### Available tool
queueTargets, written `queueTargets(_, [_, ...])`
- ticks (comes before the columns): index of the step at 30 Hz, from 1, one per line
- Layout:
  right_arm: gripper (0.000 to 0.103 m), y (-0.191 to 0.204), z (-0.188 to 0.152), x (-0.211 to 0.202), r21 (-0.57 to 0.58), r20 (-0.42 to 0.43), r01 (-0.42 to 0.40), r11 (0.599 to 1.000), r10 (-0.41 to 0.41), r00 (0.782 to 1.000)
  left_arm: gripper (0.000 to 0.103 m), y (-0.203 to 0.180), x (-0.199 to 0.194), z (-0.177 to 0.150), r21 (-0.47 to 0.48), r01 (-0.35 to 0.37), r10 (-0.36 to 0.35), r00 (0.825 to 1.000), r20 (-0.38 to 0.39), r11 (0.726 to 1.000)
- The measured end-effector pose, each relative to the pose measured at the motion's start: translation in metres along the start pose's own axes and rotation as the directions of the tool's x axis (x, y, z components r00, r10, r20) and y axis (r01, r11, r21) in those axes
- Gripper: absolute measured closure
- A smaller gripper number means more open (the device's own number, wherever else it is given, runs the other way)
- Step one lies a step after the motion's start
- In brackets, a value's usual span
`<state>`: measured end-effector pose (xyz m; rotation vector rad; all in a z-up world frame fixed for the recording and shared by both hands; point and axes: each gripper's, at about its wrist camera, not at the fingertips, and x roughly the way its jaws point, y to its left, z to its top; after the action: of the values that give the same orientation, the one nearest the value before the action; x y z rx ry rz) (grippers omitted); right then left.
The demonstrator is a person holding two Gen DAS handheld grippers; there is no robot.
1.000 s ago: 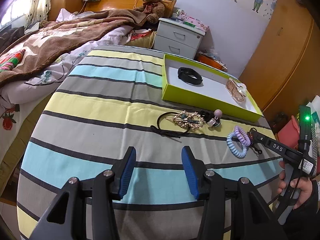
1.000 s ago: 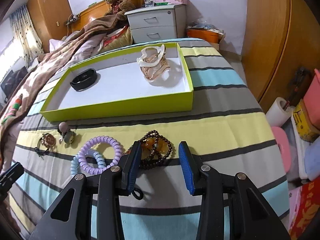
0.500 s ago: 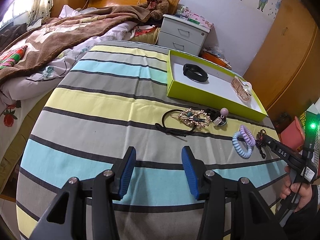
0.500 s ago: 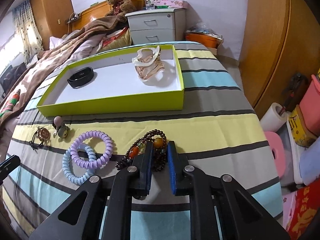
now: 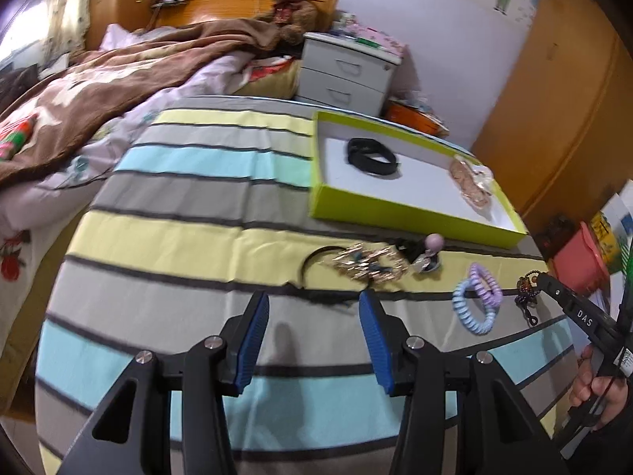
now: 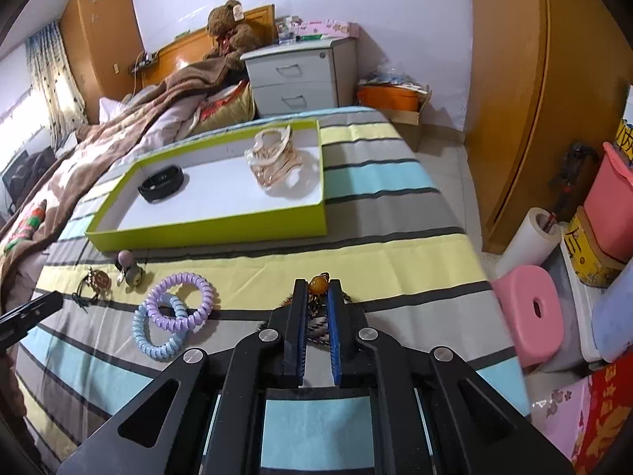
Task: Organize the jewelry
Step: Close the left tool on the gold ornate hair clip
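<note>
Right tool (image 6: 316, 297) angled downward at lower centre, clenched on the beaded bracelet (image 6: 319, 285); left tool (image 5: 312, 316) released, likewise tilted down.

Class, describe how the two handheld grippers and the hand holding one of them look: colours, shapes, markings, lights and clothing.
Both the left gripper and the right gripper have black angular frames with silver screws and ribbed blue pads. Seen from the left wrist, the right gripper carries white lettering "DAS", a white label and a green glow at the frame's edge. The hand holding it emerges from a dark sleeve.
</note>
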<state>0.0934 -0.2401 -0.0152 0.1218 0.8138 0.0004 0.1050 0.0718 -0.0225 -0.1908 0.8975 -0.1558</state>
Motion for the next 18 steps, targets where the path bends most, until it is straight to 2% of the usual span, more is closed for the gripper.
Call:
queueTargets(5, [0.094,-0.004,0.000,-0.005,0.009,0.011,-0.008,1.000,0.008,1.000,0.050,-0.022,0.011,0.007,0.066,0.039,-0.038,0.999,-0.019,0.997])
queueTargets(10, [0.094,-0.004,0.000,-0.004,0.011,0.007,-0.023,1.000,0.022,1.000,0.050,-0.038,0.023,0.011,0.099,0.028,-0.025,0.999,-0.036,0.995])
queueTargets(15, [0.094,-0.005,-0.001,-0.003,0.015,0.006,-0.032,0.999,0.032,0.999,0.050,-0.047,0.038,0.017,0.129,-0.007,0.013,0.999,-0.048,0.992])
queueTargets(18, [0.094,-0.005,-0.001,-0.003,0.013,0.006,-0.037,0.999,0.037,0.999,0.050,-0.049,0.041,0.016,0.138,-0.058,0.064,0.997,-0.043,0.989])
